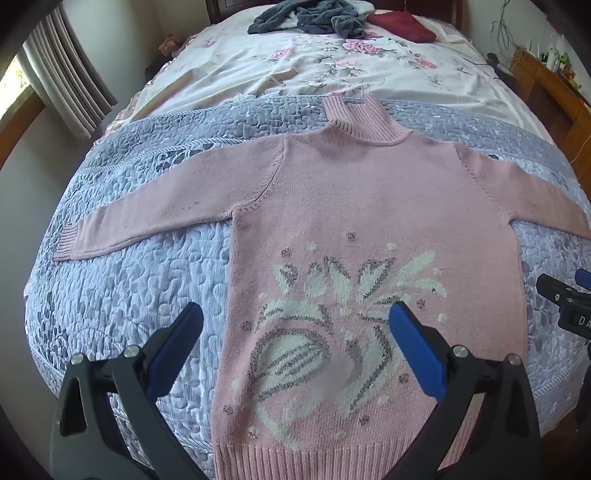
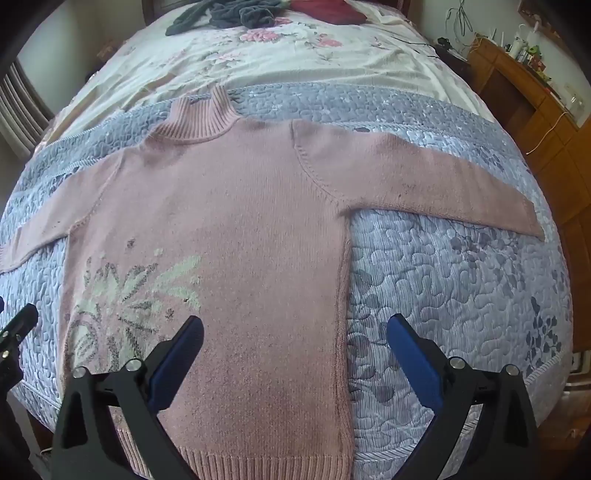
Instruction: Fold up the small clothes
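You have the pink knitted sweater with a ribbed high collar and a white-and-grey floral pattern [image 1: 373,221] laid flat and face up on the grey-blue quilted bedspread [image 1: 147,280], across the near part of the bed. Its ribbed hem lies nearest you, its collar points to the far end, and both sleeves are stretched straight out to the left and right. No fold shows anywhere on it: the body is a single flat layer and neither sleeve has been brought in. So judge the task as at its start, with the spreading done and all the folding left.

Your left gripper [image 1: 295,343] hovers over the lower left part of the sweater, jaws spread wide with nothing between them. Your right gripper [image 2: 295,354] hangs over the sweater's right side seam near the hem, jaws just as wide and holding nothing.

At the far end of the bed, on the floral sheet [image 1: 295,70], lie a crumpled dark grey-blue garment [image 1: 310,16] and a dark red cloth [image 1: 402,24], well apart from the sweater; whether those are done or waiting you cannot tell.
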A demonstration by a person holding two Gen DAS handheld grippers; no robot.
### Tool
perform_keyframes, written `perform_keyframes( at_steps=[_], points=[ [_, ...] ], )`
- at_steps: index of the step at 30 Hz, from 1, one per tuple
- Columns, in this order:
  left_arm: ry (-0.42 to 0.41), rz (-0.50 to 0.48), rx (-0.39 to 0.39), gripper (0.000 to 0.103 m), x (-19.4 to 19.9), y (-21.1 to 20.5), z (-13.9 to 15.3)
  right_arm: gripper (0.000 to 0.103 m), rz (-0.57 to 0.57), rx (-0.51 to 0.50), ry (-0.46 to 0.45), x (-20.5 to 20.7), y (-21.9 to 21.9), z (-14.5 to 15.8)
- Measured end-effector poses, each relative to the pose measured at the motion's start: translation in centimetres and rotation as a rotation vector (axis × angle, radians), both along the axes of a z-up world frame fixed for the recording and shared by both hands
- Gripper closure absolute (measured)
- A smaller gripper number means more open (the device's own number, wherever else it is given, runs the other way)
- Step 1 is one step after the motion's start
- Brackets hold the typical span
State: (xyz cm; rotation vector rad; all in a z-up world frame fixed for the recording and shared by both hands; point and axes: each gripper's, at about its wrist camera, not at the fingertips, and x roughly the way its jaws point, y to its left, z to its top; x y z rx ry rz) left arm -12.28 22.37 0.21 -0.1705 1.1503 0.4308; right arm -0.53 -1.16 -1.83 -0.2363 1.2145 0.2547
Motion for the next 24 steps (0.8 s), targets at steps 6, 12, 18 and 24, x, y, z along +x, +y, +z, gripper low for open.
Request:
perform_keyframes(
  at_steps=[6, 12, 18, 24],
  points=[
    [0.005, -0.005, 0.002, 0.003, -0.03, -0.12, -0.05, 0.004, -0.001, 0.001, 0.002, -0.03, -0.13, -0.09],
    [0.003, 0.003, 0.003, 0.003, 0.14, -0.16, 0.33, 0.004, -0.001, 0.005, 0.004, -0.02, -0.14, -0.04],
    [0.0, 0.005, -0.003, 0.003, -0.28, 0.0, 0.32, 0.004, 0.002, 0.007, -0.004, -0.09, 0.07, 0.28],
    [-0.003, 0.006, -0.006, 0.003, -0.39, 0.27, 0.45, 0.004, 0.002, 0.008, -0.005, -0.13, 0.05, 0.38]
  ],
)
